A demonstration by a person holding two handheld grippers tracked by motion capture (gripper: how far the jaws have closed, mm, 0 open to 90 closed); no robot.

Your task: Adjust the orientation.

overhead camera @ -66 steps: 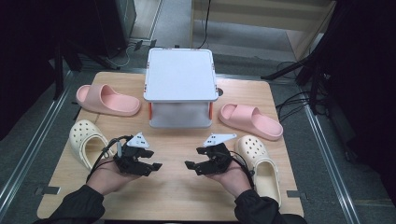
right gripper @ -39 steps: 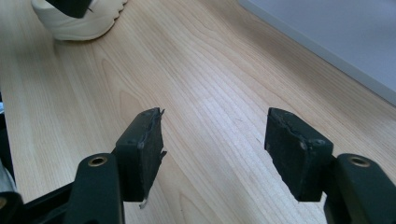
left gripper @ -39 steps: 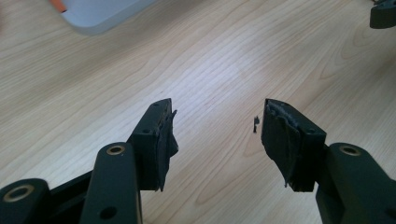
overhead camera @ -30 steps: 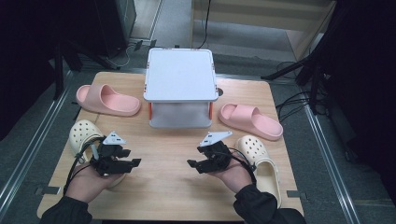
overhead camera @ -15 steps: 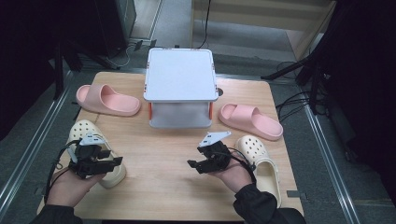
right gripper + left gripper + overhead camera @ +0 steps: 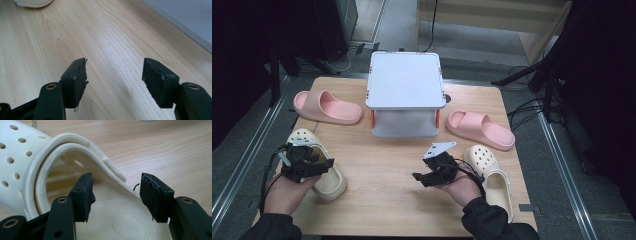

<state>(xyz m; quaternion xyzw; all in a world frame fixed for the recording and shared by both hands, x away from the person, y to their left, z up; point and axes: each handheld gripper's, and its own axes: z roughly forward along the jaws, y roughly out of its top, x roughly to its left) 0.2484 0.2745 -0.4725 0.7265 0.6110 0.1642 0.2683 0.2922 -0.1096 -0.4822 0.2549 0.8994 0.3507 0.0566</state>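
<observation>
A cream perforated clog (image 6: 318, 172) lies at the table's left front. My left gripper (image 6: 323, 165) hovers over its heel, open. In the left gripper view the clog's side wall (image 6: 75, 157) curves between the jaws of the left gripper (image 6: 116, 192), one jaw inside the clog and one outside its rim. A second cream clog (image 6: 492, 177) lies at the right front. Just left of it my right gripper (image 6: 418, 178) is held open over bare wood. The right gripper (image 6: 113, 77) has nothing between its fingers in its own view.
A white two-tier plastic shelf (image 6: 404, 95) stands at the table's middle back. One pink slide sandal (image 6: 327, 107) lies to its left, another pink slide sandal (image 6: 480, 130) to its right. The wooden table (image 6: 392, 200) is bordered by metal rails.
My left gripper has moved left from the table's middle onto the left cream clog. The right gripper has stayed in place, open.
</observation>
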